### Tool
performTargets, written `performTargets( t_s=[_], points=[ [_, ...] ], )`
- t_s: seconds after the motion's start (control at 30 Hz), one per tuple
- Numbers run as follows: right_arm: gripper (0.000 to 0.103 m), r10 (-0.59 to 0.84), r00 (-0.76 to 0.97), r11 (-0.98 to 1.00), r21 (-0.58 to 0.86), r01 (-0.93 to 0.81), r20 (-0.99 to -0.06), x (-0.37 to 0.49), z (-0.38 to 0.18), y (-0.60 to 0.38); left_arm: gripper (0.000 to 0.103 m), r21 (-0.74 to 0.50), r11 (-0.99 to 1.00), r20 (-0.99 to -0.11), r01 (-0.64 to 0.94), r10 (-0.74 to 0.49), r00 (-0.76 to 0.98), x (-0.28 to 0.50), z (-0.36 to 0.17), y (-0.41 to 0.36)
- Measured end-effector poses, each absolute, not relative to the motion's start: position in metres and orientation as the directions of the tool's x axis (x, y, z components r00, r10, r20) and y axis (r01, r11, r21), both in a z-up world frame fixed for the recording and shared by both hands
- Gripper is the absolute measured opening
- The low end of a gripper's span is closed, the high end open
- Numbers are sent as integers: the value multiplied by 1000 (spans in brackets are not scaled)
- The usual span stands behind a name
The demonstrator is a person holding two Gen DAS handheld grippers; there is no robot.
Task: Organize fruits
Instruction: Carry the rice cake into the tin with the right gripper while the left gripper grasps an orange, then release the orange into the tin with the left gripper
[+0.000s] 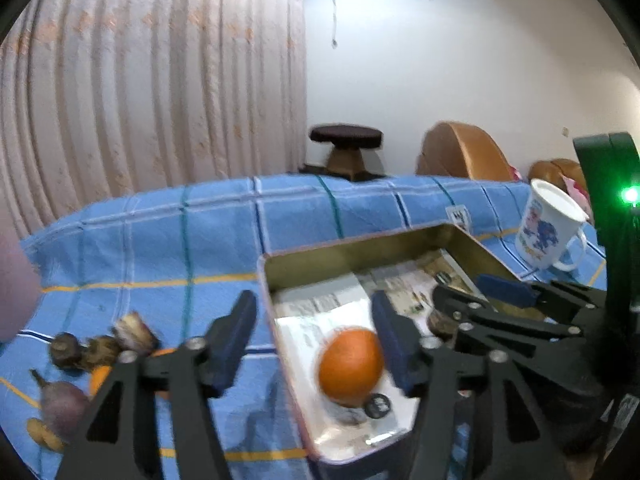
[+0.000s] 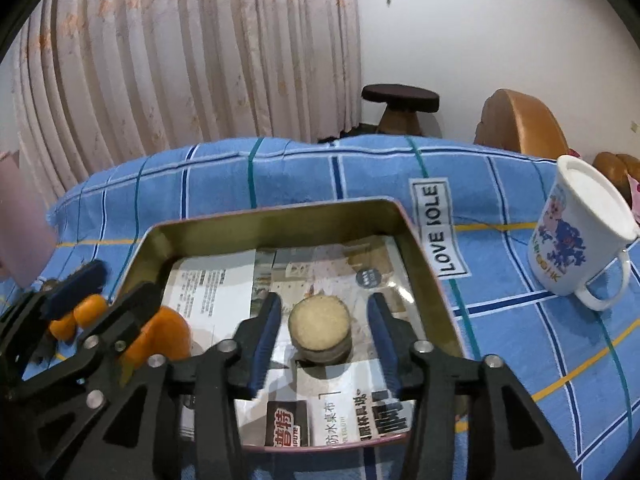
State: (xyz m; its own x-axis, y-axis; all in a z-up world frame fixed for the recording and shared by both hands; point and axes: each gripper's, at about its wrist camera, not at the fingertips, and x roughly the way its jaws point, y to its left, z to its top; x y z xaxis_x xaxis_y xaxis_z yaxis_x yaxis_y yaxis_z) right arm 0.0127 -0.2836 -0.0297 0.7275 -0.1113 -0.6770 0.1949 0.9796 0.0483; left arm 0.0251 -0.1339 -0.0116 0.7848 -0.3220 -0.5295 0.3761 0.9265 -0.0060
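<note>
The metal tin [image 2: 416, 248], lined with printed paper, sits under both claws on the blue checked cloth [image 1: 160, 240]. The left gripper [image 1: 316, 344] stands wide, holding nothing – the orange [image 1: 350, 366] lies in the tin just inside its right finger, apart from the pads. The right gripper [image 2: 324, 344] is narrower but also empty, with the round brown cut piece [image 2: 320, 326] (a slice of some fruit, I cannot tell which) resting between its fingers untouched. The orange may roll on the slick paper and knock that piece. Left of the left claw a small heap of fruits [image 1: 100, 348] waits on the cloth – a careless sweep could scatter it. Off to the right, the mug [image 2: 580, 236] risks a bump
</note>
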Motion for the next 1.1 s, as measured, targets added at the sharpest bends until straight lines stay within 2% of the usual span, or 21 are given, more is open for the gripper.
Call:
performTargets(
  t_s=[0.03,0.1,0.17,0.27,0.5,0.87,1.1],
  points=[
    [59,-119,732,978,49,203,-671,12,-28,-285,76,6,929,-513,370,-315,799,23,-8,-132],
    [71,-130,748,976,50,213,-651,8,-23,-286,93,21,935,-466,355,-305,831,16,1,-126],
    [75,-131,766,974,62,218,-630,6,-18,-288,103,11,947,-409,320,-287,866,9,10,-115],
    [78,-150,785,975,43,220,-602,3,-11,-283,103,-16,945,-393,326,-306,868,8,16,-106],
    [78,-212,812,974,-49,221,-543,-3,-4,-259,103,49,954,-422,297,-249,871,6,8,-93],
    [79,-227,812,974,-123,190,-538,0,-17,-211,103,97,985,-398,141,-92,913,3,-3,-34],
    [79,-232,838,971,-171,168,-494,-8,-15,-173,103,52,992,-419,117,-85,904,4,-7,1]
  ],
)
